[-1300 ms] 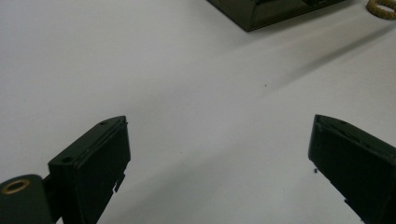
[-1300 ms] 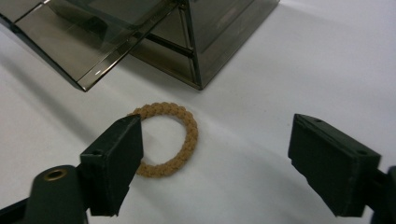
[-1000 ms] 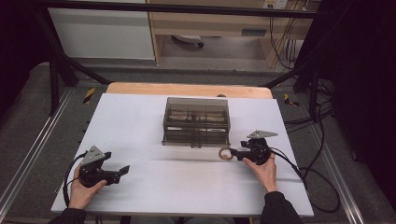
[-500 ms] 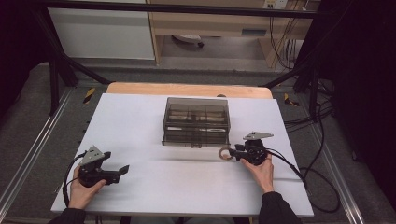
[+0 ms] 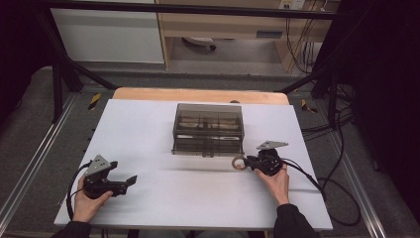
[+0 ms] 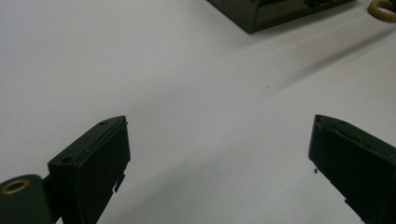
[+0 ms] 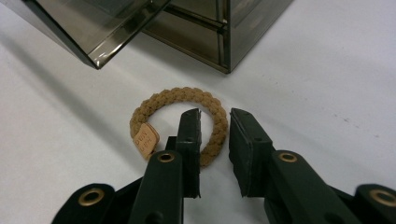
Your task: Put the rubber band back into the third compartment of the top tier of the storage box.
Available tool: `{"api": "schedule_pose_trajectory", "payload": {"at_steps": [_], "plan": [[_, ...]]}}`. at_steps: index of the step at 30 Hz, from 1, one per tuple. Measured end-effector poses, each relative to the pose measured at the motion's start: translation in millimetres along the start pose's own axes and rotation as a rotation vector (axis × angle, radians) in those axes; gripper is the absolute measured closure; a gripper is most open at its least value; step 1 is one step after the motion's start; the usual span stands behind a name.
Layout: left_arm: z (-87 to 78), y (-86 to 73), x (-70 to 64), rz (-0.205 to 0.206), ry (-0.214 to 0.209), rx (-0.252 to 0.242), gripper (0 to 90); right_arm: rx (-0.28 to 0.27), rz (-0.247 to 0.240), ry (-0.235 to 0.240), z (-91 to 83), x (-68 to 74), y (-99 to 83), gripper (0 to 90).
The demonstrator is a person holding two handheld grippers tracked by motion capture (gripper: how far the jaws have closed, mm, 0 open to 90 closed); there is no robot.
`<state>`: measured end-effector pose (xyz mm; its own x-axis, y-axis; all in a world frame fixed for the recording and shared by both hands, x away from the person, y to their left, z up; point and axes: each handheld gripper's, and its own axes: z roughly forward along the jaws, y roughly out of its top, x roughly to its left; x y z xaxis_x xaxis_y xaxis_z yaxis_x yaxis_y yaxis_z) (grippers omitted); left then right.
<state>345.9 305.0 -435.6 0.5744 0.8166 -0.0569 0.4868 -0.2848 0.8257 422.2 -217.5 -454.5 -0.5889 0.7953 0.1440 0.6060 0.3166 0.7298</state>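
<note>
A tan braided ring [image 7: 187, 95] with a small leather tag lies flat on the white table [image 5: 148, 129], just in front of a smoke-tinted clear drawer box [image 5: 208, 126]. My right gripper [image 7: 215, 140] has one jaw inside the ring and one outside, and the braid fills the gap between them. From above, the ring [image 5: 239, 162] sits at the tip of the right gripper [image 5: 248, 162], near the box's front right corner. My left gripper [image 6: 219, 172] rests at the table's front left with its jaws wide apart and nothing between them; it is also in the high view [image 5: 130, 181].
A drawer front [image 7: 116, 28] stands slightly out from the box, just beyond the ring. A wooden strip [image 5: 198, 94] runs along the table's far edge. Cables [image 5: 317, 183] trail off the right side. Broad bare table lies between the two grippers.
The right gripper and ring shifted only slightly in front of the box. The left gripper has stayed where it was.
</note>
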Motion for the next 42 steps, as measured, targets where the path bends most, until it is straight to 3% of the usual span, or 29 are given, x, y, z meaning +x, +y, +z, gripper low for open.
{"api": "schedule_pose_trajectory", "payload": {"at_steps": [14, 29, 42], "plan": [[0.1, 0.0, -0.5, 0.000, 0.001, -0.002, 4.9, 0.008, 0.009, 0.010, 0.2, 0.6, -0.5, 84.0], [-0.2, -0.1, -0.2, 0.001, 0.003, -0.003, 5.0, -0.002, 0.025, 0.022, -5.7, 1.9, 1.2, 86.0], [0.0, -0.1, -0.5, 0.001, 0.000, -0.003, 4.9, -0.003, 0.002, 0.020, -14.1, 5.8, 3.2, 86.3]]}}
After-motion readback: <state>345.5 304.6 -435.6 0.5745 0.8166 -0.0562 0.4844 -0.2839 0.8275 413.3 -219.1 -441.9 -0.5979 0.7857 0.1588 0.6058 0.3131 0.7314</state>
